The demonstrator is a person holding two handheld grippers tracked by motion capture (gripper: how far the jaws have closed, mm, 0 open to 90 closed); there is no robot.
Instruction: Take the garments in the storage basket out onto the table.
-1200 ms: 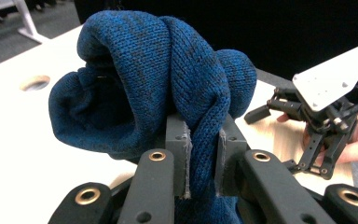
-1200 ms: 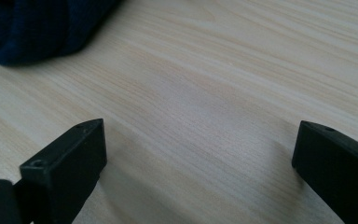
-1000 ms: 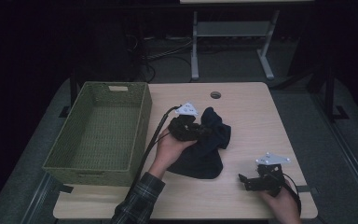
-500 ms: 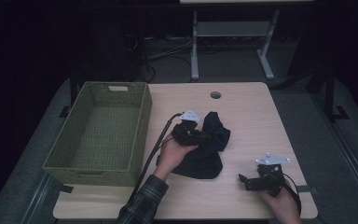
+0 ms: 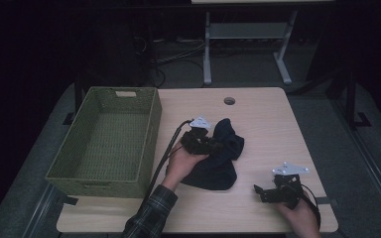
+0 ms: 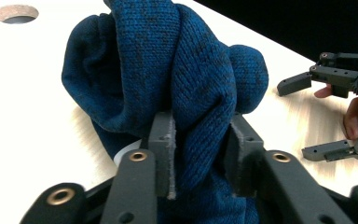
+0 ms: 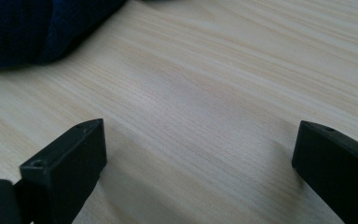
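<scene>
Left hand-held gripper (image 6: pixel 196 154): it sits on the dark blue knitted cloth (image 6: pixel 168 79) with a thick fold of the knit between its two jaws. The jaws have just been opening. The left pad shows a thin gap to the fabric, so I judge the grasp as loosened, not pressing.
Right hand-held gripper (image 7: pixel 196 154): released, jaws standing wide apart over bare wood with nothing between them. It rests near the front right corner of the worktop (image 5: pixel 263 114), well apart from the cloth.
Cloth, place: it lies bunched in a heap on the middle of the worktop, just right of the green woven basket (image 5: pixel 104 144), and does not touch it. In the right gripper view only an edge of the cloth comes in at the top left.
Basket: nothing lies inside it.
Step in hand: my judgement is that the left gripper is letting go of the cloth on the worktop, or changing its hold on the fold.
Next move: if the cloth must go into the basket, the left gripper needs a firm hold on a thick fold, then a lift high enough to pass the basket wall.
Risk: a loose hold on soft knit can slip, and a hanging part may catch on the basket rim.
</scene>
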